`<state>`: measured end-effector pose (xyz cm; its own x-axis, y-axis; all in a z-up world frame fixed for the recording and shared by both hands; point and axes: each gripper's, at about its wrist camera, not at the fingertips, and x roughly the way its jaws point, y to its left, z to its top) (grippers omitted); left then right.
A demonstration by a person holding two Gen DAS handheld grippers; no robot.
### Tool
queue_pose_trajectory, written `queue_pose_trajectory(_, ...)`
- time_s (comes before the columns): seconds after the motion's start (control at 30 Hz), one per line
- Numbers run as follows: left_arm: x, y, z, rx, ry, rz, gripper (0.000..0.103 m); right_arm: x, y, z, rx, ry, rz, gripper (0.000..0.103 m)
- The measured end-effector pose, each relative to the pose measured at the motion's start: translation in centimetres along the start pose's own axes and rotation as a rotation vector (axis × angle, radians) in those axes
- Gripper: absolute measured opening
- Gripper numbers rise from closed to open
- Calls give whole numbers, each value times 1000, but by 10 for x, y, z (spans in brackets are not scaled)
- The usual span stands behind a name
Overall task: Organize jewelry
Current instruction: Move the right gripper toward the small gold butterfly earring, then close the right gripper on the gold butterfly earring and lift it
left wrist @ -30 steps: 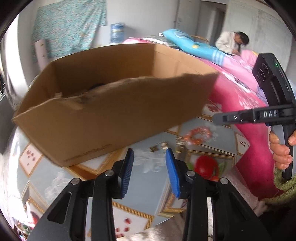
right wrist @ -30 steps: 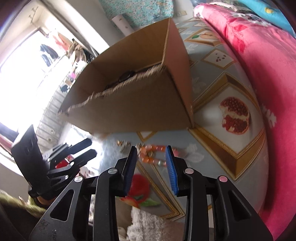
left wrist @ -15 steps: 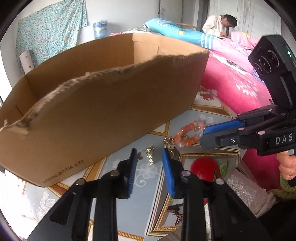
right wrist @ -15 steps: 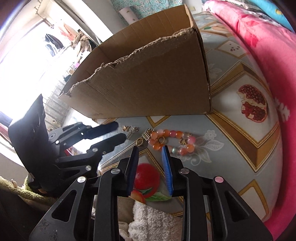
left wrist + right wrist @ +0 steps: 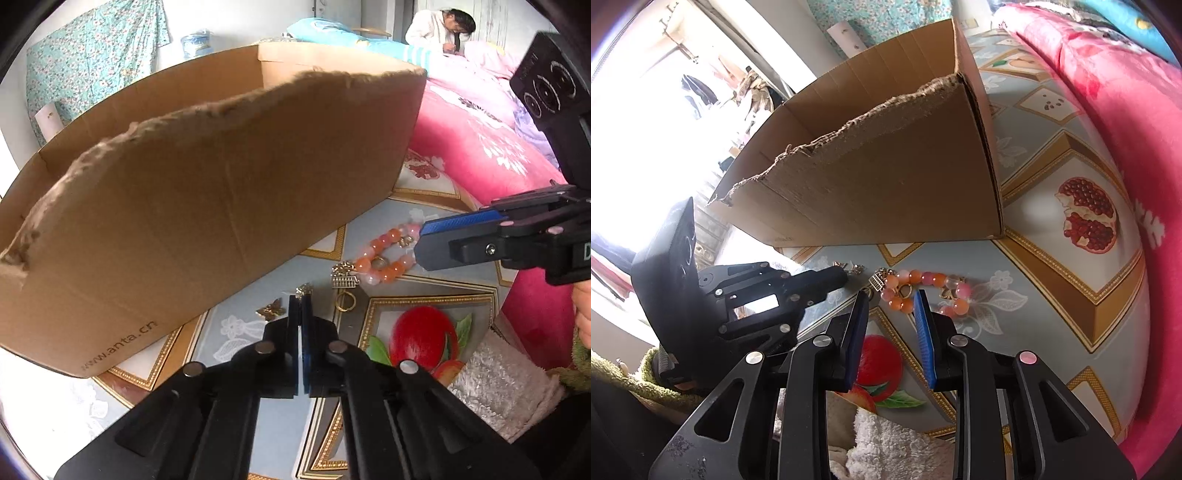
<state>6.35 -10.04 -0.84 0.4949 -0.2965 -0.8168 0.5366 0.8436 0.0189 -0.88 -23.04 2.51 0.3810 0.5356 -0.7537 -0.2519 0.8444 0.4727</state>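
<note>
So the left gripper (image 5: 300, 295) has just been snapping its jaws together, and they're now sitting fully closed with a small gold charm (image 5: 303, 290) poking out right at the tips. I'm calling that a pinch on the charm, though honestly the piece is tiny and I can't swear the pads have it and aren't just touching it. If the grip is good, that means I'm one lift away from dropping it into the cardboard box (image 5: 207, 206), which is standing right behind the jewelry, toward the far side of the patterned tabletop (image 5: 1052, 280).

The rest of the pile is still lying on the table just in front of the box: a gold butterfly charm (image 5: 271, 311) beside my closed tips, a gold ring (image 5: 345, 301), a little gold abacus-looking pendant (image 5: 344, 275), and the orange-pink bead bracelet (image 5: 923, 291).

Pose-wise, the left gripper is angling steeply down at the table, tips right at the surface. The right gripper (image 5: 891, 308) is tilting down too, jaws partly apart and gripping nothing, hovering just short of the bracelet with the beads showing between its fingers. I'm reading that as it lining up for the bracelet.
</note>
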Motion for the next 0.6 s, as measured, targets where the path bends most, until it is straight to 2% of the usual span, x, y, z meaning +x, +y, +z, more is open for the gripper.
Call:
queue_pose_trajectory(0.37,-33,34,-14,-136,-35,-32,1,5,31,-2,-132,-9,-3,26)
queue_pose_trajectory(0.6,-42,53,-27,-199,-44,-8,1,24,60,1,-243,1,-26,26)
